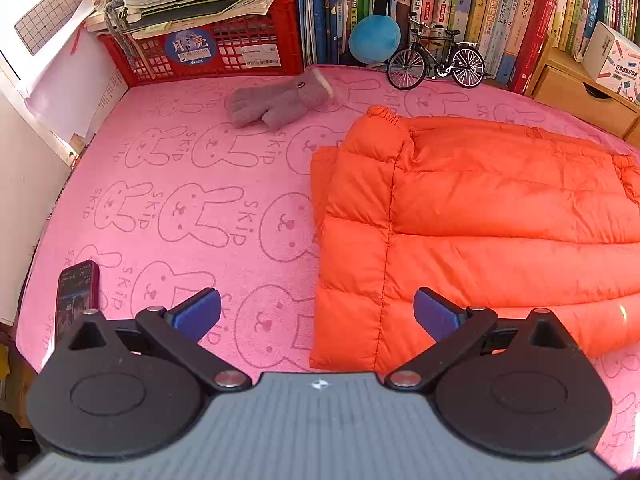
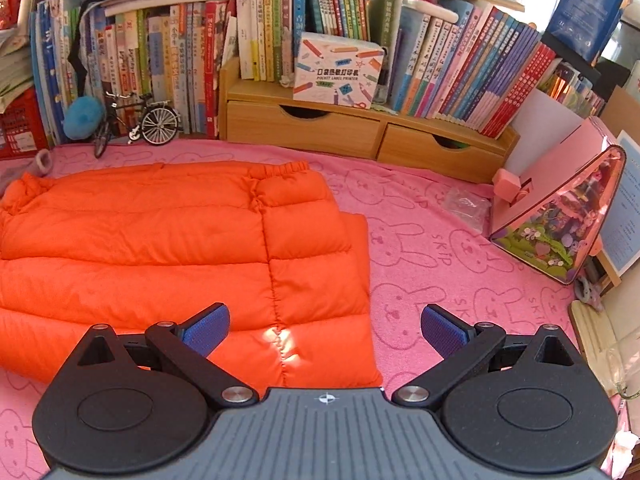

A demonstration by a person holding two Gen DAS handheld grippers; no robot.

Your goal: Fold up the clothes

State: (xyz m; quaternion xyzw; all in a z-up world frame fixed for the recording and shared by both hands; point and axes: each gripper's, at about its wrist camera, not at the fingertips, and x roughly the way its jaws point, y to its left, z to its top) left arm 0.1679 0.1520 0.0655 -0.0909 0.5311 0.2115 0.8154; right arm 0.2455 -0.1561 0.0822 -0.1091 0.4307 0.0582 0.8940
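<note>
Both hand-held grippers, left (image 1: 317, 314) and right (image 2: 325, 330), gape wide, holding nothing, above the folded puffy orange quilted jacket (image 1: 480, 216) on the pink bunny-print tabletop (image 1: 192, 184).

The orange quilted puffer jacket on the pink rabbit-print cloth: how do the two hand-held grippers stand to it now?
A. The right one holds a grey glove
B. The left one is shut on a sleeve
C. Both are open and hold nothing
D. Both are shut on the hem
C: the left hand-held gripper and the right hand-held gripper both show blue pads spread wide, with the orange quilted puffer jacket lying below them, ungripped.
</note>
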